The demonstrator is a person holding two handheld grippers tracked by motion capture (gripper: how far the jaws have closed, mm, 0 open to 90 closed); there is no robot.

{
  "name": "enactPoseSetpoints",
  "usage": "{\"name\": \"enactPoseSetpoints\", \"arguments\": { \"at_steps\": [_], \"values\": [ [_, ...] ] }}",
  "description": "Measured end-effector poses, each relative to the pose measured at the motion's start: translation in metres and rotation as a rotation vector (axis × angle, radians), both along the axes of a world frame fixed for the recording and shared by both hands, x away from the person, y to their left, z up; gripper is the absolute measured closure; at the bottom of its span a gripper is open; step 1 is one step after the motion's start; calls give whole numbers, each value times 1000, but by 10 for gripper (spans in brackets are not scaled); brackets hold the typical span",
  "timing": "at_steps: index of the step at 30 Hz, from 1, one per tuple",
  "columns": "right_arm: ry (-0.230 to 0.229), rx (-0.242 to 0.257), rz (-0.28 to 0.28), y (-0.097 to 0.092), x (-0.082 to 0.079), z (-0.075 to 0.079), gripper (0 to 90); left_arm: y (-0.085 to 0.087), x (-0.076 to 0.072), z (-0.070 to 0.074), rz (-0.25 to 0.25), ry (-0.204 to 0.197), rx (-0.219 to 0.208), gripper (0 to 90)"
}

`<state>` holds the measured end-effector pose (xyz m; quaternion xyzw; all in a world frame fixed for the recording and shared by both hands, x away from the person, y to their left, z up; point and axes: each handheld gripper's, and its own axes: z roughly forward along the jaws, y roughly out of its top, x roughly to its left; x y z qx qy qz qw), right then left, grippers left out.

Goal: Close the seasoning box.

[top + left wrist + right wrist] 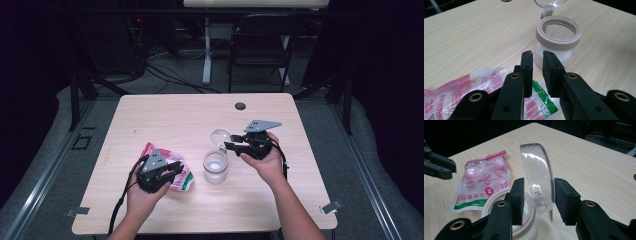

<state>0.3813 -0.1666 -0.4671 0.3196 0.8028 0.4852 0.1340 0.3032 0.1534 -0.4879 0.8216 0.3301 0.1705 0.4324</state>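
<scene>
Light wooden table [165, 112], person seated at the near edge with a gripper in each hand. Near the middle of the table stands a small clear jar [215, 168] with a beige rim, partly filled with something white; its clear hinged lid [220, 136] is swung up and back on the far side of the mouth. Right gripper [231, 145] sits just right of the jar, pointing left at the lid. In the right gripper view the lid [537, 178] stands on edge between the two black jaws; the right pad looks against the lid's edge, the left pad stands apart from it, so I cannot tell whether the lid is truly pinched. Left of the jar lies a flat pink-and-white plastic packet [172, 170] with a green strip at one end. Left gripper [178, 168] hovers over that packet, pointing right toward the jar. In the left gripper view its jaws are drawn narrow, a slim gap between the pads and nothing in it; the packet [469, 92] lies beneath and the jar [557, 40] just beyond the tips.
</scene>
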Motion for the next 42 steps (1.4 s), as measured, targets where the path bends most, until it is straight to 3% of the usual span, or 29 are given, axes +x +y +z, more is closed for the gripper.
{"name": "enactPoseSetpoints", "arguments": {
  "at_steps": [5, 15, 24, 33, 42],
  "values": [
    [-27, -27, 22, 7, -8, 2, 597, -5, 3, -6, -15, 11, 11, 841],
    [-62, -58, 25, 13, -18, -2, 557, -10, 6, -16, -31, 13, 57, 806],
    [-97, -88, 28, 18, -28, -2, 530, -1, 12, -19, -12, 22, 33, 733],
    [-136, -140, 40, 26, -39, -2, 501, 14, 20, -22, 47, 35, -1, 630],
    [-109, -89, 87, 22, -45, 5, 485, 34, 27, -17, 125, 22, -44, 534]
  ]
}}
